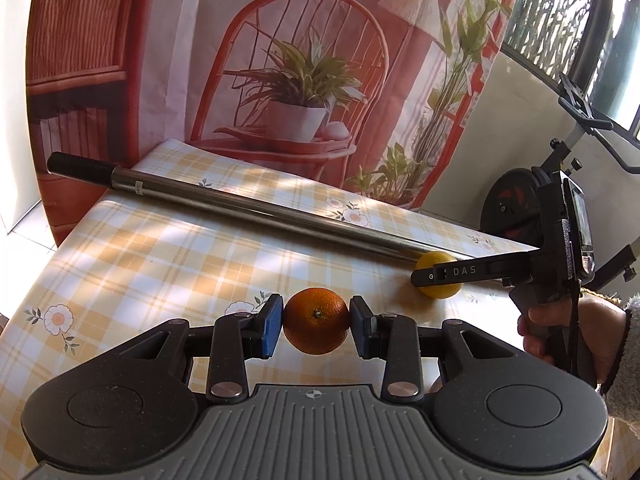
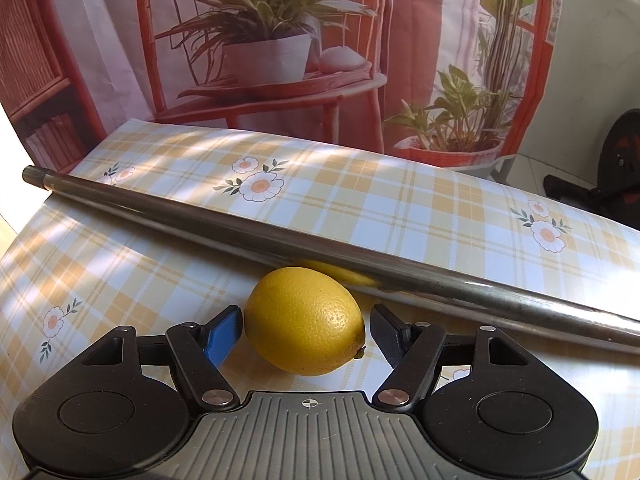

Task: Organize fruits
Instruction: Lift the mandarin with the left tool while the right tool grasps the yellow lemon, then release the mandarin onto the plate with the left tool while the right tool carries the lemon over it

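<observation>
Lying slantwise across the checked surface, a long metal pole serves as the landmark; its black-capped end juts past the far left edge. Behind the pole hangs a printed backdrop of a red chair and potted plants, and a black exercise machine stands past its right end.

On the near side of the pole, the lemon sits just beside it, its yellow mirrored in the metal. The right gripper is level with the lemon, fingers wide on either side, the blue pad close to the peel and the other finger apart from it. A hand in a fuzzy sleeve grips its handle.

Well in front of the pole, the left gripper has its fingers closed onto the orange, pads pressing both flanks, stem end facing the camera. Whether the orange rests on the surface cannot be told.
</observation>
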A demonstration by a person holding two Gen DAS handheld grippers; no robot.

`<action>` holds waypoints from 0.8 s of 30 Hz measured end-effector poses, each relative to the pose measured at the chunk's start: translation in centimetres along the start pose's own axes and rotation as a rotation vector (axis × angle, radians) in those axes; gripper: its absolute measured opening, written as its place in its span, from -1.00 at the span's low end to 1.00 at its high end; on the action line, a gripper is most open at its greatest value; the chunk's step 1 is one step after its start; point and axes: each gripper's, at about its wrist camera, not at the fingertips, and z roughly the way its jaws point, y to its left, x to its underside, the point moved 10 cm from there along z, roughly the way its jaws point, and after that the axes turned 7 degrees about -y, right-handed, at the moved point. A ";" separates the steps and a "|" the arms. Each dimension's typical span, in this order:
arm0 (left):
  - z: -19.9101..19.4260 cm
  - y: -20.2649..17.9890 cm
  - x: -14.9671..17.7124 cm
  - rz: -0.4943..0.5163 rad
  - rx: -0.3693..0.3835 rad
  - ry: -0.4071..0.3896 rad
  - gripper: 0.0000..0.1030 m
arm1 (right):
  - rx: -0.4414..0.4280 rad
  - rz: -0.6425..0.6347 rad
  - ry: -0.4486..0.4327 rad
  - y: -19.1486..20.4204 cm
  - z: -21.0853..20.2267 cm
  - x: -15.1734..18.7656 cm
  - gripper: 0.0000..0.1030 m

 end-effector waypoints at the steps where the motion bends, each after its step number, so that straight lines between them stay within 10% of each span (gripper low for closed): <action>1: 0.0 0.0 0.0 0.000 0.002 0.001 -0.26 | 0.007 0.004 0.008 -0.1 0.2 0.1 0.28; 24: -1.0 -1.9 0.5 0.015 0.050 0.011 -0.26 | -0.101 0.159 -0.048 0.0 -5.3 0.8 0.14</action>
